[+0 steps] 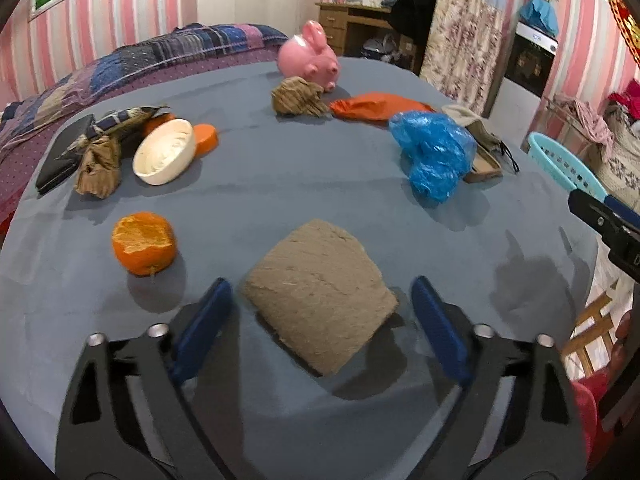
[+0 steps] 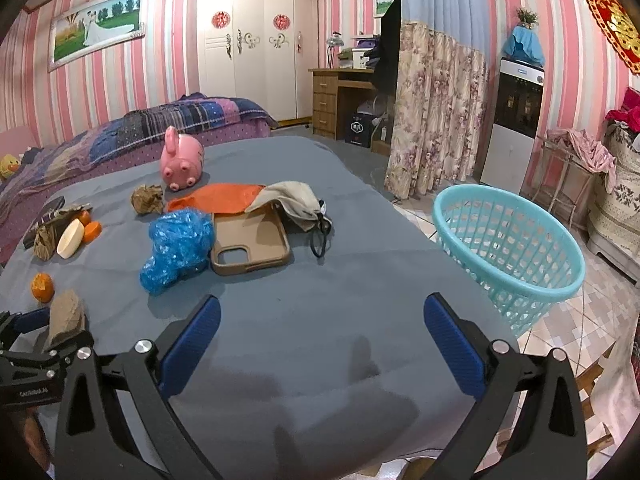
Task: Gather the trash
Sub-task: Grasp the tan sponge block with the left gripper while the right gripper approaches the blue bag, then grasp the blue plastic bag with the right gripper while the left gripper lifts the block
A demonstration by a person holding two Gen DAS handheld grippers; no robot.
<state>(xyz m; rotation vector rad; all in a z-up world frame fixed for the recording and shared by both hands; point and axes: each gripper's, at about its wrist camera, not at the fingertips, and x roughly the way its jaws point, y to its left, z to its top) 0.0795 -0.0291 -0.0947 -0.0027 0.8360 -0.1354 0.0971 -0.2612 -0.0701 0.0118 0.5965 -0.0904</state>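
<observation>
Pickup step, judging by the layout: brown paper wad (image 1: 320,292) on the grey table (image 1: 280,168), framed between spread fingers of left gripper (image 1: 322,312), not yet pinched. Next: close, lift, carry toward teal basket (image 2: 508,248) beside the table. Right gripper (image 2: 322,336) released too, empty, low over bare cloth, facing the basket.

I count three crumpled brown paper wads (image 1: 320,300) (image 1: 298,96) (image 1: 98,168), one half-peeled orange (image 1: 144,242), one blue plastic bag (image 1: 434,154), one phone case (image 2: 250,242), one basket (image 2: 508,252).
</observation>
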